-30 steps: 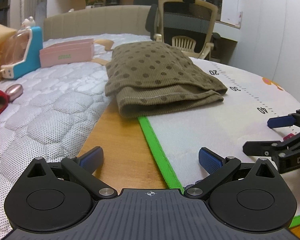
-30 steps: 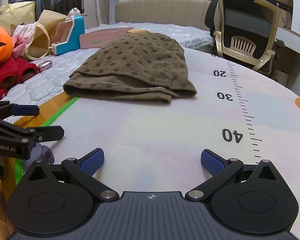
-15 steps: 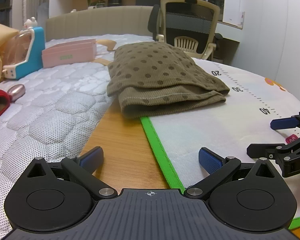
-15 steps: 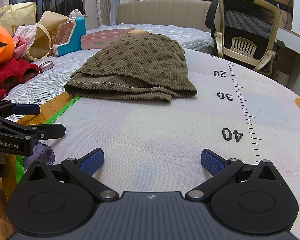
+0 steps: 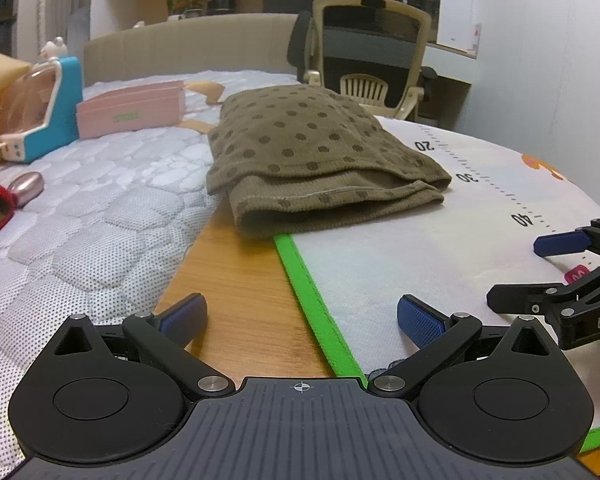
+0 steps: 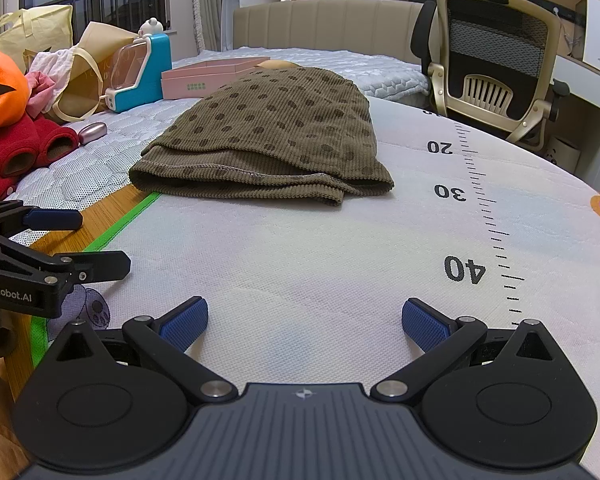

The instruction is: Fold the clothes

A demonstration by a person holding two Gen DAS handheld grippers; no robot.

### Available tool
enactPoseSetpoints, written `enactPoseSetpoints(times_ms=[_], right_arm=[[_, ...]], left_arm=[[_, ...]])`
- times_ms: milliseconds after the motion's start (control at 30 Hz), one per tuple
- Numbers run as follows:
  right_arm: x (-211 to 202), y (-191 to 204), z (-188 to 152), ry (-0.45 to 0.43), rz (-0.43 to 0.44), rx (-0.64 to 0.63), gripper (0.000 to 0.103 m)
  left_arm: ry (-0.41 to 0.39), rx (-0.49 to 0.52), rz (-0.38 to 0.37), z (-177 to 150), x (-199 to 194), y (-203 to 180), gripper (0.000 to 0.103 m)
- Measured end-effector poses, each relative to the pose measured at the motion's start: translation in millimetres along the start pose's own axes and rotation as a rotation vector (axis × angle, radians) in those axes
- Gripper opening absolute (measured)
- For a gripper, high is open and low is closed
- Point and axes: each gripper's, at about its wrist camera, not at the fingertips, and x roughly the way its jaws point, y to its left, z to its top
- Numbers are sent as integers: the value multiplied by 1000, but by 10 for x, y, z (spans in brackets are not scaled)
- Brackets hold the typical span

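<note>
Both tools gape empty: left tool [image 6: 96, 240] at frame left reads "GenRobot.AI", right tool [image 6: 304, 318] low centre; mat [image 6: 340, 248] ruler [image 6: 476, 208] shows 20, 30, 40 beside the folded dotted garment [image 6: 268, 136].

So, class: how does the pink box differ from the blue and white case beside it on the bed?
The pink box is low, flat and opaque; the blue and white case stands taller and has a clear window. The box is plain pink with a small green label; the case is two-coloured. Both rest on the quilted bed, behind the folded brown garment.

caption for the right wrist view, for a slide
Open right gripper faces a folded olive polka-dot garment on the ruler-printed mat.
</note>
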Motion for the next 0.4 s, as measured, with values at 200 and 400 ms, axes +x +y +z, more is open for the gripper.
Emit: enactPoseSetpoints(times_ms=[200, 400], right_arm=[[0, 2, 0, 0, 0, 0, 103], [0, -1, 0, 0, 0, 0, 103]], left_arm=[[6, 20, -15, 3, 7, -19, 103], [-5, 23, -24, -4, -2, -7, 103]])
